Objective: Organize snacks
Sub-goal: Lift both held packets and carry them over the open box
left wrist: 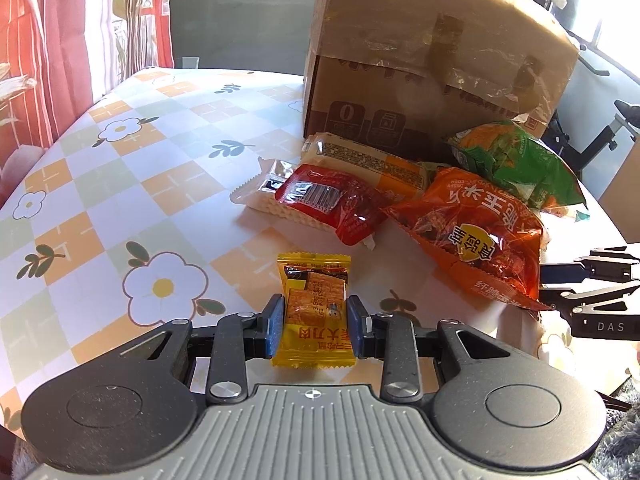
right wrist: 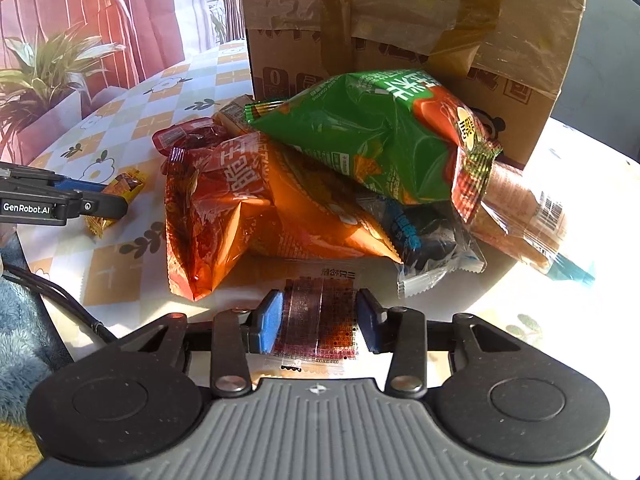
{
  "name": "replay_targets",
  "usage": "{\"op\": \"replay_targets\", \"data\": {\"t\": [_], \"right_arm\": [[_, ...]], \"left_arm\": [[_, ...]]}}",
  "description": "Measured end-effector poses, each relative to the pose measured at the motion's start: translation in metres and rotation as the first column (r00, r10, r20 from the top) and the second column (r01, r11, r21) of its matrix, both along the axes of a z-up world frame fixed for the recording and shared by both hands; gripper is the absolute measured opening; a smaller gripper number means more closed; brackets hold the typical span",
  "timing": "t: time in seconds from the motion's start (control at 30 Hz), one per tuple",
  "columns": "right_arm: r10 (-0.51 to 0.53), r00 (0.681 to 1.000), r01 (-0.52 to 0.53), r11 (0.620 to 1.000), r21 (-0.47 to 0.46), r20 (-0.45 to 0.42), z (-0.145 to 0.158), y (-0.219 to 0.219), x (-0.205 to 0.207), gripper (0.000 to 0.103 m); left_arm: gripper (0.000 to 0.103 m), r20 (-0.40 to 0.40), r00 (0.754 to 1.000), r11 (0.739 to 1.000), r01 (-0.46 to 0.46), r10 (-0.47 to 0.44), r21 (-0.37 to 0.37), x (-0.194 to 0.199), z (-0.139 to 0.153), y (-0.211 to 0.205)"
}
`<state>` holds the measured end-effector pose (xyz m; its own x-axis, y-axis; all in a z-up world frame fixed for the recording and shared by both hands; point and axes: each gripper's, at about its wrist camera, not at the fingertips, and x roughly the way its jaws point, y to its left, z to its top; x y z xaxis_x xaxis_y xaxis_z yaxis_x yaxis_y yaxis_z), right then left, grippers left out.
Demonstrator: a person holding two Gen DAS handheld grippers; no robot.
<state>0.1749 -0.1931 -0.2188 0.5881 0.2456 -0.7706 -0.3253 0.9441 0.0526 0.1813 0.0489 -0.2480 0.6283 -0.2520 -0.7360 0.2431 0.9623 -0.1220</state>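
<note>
Right, cardboard box point(left wrist: 436, 60) stands at the back of the bench point(left wrist: 120, 168), likely the drop target, with the orange bag point(right wrist: 224, 216) and green bag point(right wrist: 360, 136) heaped against it. Your right gripper point(right wrist: 319, 320) has its fingers narrow on the dark clear-edged packet point(right wrist: 320, 316); your left gripper point(left wrist: 315, 322) clamps the yellow snack packet point(left wrist: 314, 300), lifted off the pile for sorting.

**Yellow snack packet held in the left jaws**

The left gripper point(left wrist: 315, 314) clamps a small yellow packet point(left wrist: 315, 312) between its blue pads point(left wrist: 275, 326). Ahead of the jaws lie a red pouch point(left wrist: 334, 204), an orange bag point(left wrist: 476, 232) and a green bag point(left wrist: 516, 160), with a cardboard box point(left wrist: 432, 52) beyond them.
</note>
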Motion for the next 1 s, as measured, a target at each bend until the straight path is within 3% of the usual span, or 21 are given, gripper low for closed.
{"op": "replay_targets", "data": {"t": [0.53, 0.73, 1.0], "right_arm": [[-0.094, 0.995, 0.089, 0.992, 0.092, 0.044, 0.016, -0.034, -0.036, 0.041], [-0.097, 0.99, 0.083, 0.988, 0.128, 0.106, 0.033, -0.044, -0.047, 0.041], [-0.131, 0.957, 0.081, 0.977, 0.195, 0.259, 0.069, -0.069, -0.05, 0.041]], "left_arm": [[0.035, 0.1, 0.995, 0.999, -0.019, 0.021, -0.026, -0.02, 0.029, 0.002], [0.035, 0.132, 0.99, 0.998, -0.051, 0.056, -0.045, -0.017, 0.046, 0.003], [0.035, 0.215, 0.977, 0.999, 0.0, 0.011, -0.05, 0.001, 0.076, -0.019]]}}
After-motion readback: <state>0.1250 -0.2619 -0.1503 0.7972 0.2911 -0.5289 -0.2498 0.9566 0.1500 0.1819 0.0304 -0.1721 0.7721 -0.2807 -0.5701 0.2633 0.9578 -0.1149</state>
